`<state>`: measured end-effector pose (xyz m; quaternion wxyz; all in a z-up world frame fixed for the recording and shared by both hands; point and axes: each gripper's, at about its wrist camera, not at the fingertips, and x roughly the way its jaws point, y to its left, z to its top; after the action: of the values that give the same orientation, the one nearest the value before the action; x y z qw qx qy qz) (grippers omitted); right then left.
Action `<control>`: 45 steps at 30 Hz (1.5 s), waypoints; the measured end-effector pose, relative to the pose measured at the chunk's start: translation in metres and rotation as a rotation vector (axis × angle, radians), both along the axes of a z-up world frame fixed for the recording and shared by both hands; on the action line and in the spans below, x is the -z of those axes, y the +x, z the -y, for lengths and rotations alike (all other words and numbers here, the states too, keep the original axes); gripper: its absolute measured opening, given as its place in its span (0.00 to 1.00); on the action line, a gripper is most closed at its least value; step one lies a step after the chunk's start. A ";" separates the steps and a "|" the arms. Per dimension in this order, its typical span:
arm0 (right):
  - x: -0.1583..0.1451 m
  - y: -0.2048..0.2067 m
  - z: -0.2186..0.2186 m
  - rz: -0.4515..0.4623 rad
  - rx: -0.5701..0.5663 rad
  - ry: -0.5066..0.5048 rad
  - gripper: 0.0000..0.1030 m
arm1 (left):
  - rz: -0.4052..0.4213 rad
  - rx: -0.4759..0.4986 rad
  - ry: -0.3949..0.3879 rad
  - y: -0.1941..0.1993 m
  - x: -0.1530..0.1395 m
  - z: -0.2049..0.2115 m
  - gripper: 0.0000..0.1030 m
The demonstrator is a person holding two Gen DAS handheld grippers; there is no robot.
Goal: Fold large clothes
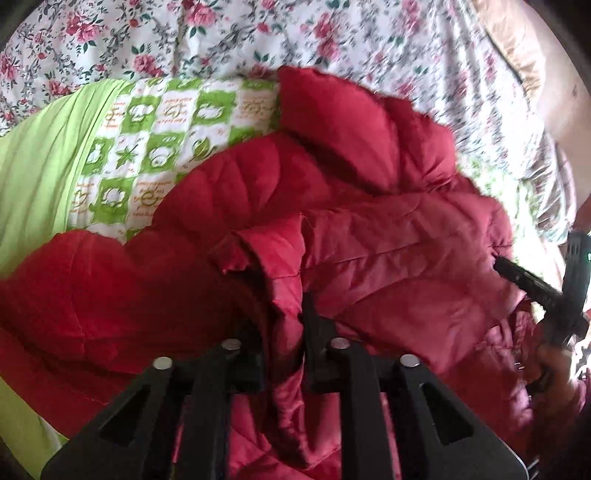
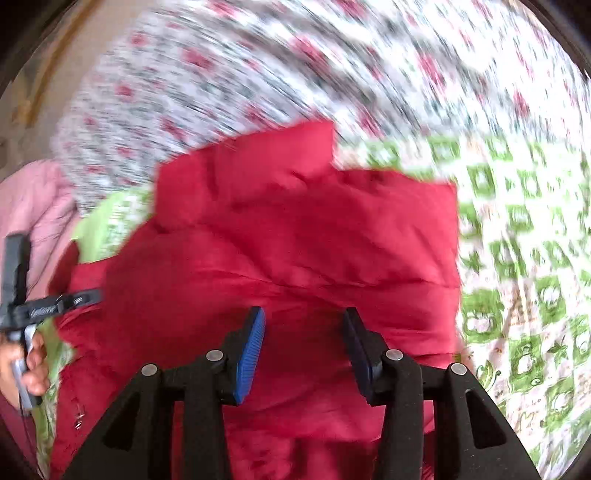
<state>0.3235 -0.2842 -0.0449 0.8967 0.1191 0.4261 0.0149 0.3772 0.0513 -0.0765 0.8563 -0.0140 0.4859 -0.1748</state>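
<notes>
Left gripper is clamped on a fold of the red jacket, fabric bunched between its fingers. Right gripper hangs over the jacket with jaws spread, blue pads bare. The jacket lies crumpled on a green quilt, floral sheet beyond.

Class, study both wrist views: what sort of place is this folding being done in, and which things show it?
Most likely a bedroom, with the work done on a bed. The red quilted jacket lies on a green-and-white checked quilt, which is spread over a rose-print sheet.
</notes>
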 end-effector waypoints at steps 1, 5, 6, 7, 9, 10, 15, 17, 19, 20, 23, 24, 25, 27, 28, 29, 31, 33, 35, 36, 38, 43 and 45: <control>0.006 0.003 0.006 -0.019 0.000 0.014 0.43 | 0.002 -0.011 0.001 -0.001 0.001 -0.002 0.22; 0.019 0.008 0.004 -0.049 -0.005 -0.026 0.44 | 0.039 -0.082 0.024 -0.011 -0.013 -0.019 0.33; 0.019 0.009 0.001 -0.049 -0.005 -0.041 0.45 | 0.063 -0.111 0.040 -0.016 -0.022 -0.025 0.33; 0.019 0.010 -0.001 -0.048 -0.007 -0.050 0.47 | 0.086 -0.132 0.034 -0.021 -0.031 -0.031 0.33; 0.019 0.010 -0.003 -0.044 -0.008 -0.052 0.48 | 0.119 -0.161 -0.018 -0.029 -0.047 -0.039 0.32; 0.019 0.011 -0.003 -0.042 -0.006 -0.052 0.49 | 0.130 -0.149 -0.084 -0.036 -0.056 -0.039 0.32; 0.021 0.012 -0.006 -0.038 -0.007 -0.060 0.52 | 0.036 0.009 -0.208 -0.041 -0.045 0.013 0.32; 0.018 0.014 -0.008 -0.039 -0.005 -0.056 0.52 | -0.002 0.034 -0.112 -0.036 -0.021 0.039 0.32; 0.009 0.012 -0.005 -0.011 0.000 -0.023 0.53 | -0.028 0.035 -0.047 -0.030 -0.001 0.050 0.32; 0.004 0.011 -0.003 0.012 0.002 -0.009 0.53 | -0.028 0.033 -0.037 -0.030 0.004 0.051 0.32; -0.008 0.013 0.007 0.054 0.027 -0.041 0.52 | -0.027 0.025 -0.049 -0.030 0.012 0.047 0.31; -0.005 0.019 0.014 0.040 0.048 -0.059 0.52 | -0.026 0.019 -0.044 -0.028 0.015 0.045 0.26; 0.000 0.025 0.019 0.017 0.059 -0.063 0.52 | -0.025 0.016 -0.041 -0.027 0.018 0.043 0.21; 0.017 0.036 0.030 -0.032 0.059 -0.063 0.52 | -0.021 0.015 -0.060 -0.027 0.021 0.035 0.14; 0.021 0.038 0.032 -0.034 0.053 -0.059 0.52 | -0.048 0.013 -0.073 -0.027 0.023 0.032 0.07; 0.023 0.039 0.033 -0.033 0.051 -0.056 0.52 | -0.065 -0.001 -0.089 -0.027 0.024 0.026 0.03; 0.021 0.039 0.030 -0.038 0.057 -0.075 0.52 | -0.104 -0.023 -0.154 -0.023 0.030 0.013 0.02; 0.011 0.035 0.021 -0.036 0.081 -0.113 0.52 | -0.116 -0.037 -0.170 -0.022 0.029 0.011 0.02; -0.001 0.026 0.006 -0.003 0.066 -0.106 0.54 | -0.099 -0.033 -0.129 -0.025 0.026 0.016 0.02; -0.010 0.019 -0.006 0.030 0.039 -0.082 0.54 | -0.086 -0.034 -0.101 -0.028 0.024 0.020 0.02; -0.018 0.011 -0.026 0.059 -0.008 -0.074 0.54 | -0.076 -0.040 -0.079 -0.031 0.024 0.023 0.02; 0.005 0.025 -0.083 -0.017 -0.146 -0.174 0.52 | -0.087 -0.046 -0.095 -0.031 0.024 0.021 0.02; 0.024 0.032 -0.084 -0.051 -0.151 -0.173 0.53 | -0.089 -0.046 -0.104 -0.032 0.025 0.019 0.02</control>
<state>0.3554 -0.2004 -0.0684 0.8888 0.0090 0.4562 0.0426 0.3448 0.0321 -0.1010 0.8357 -0.0775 0.5134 -0.1791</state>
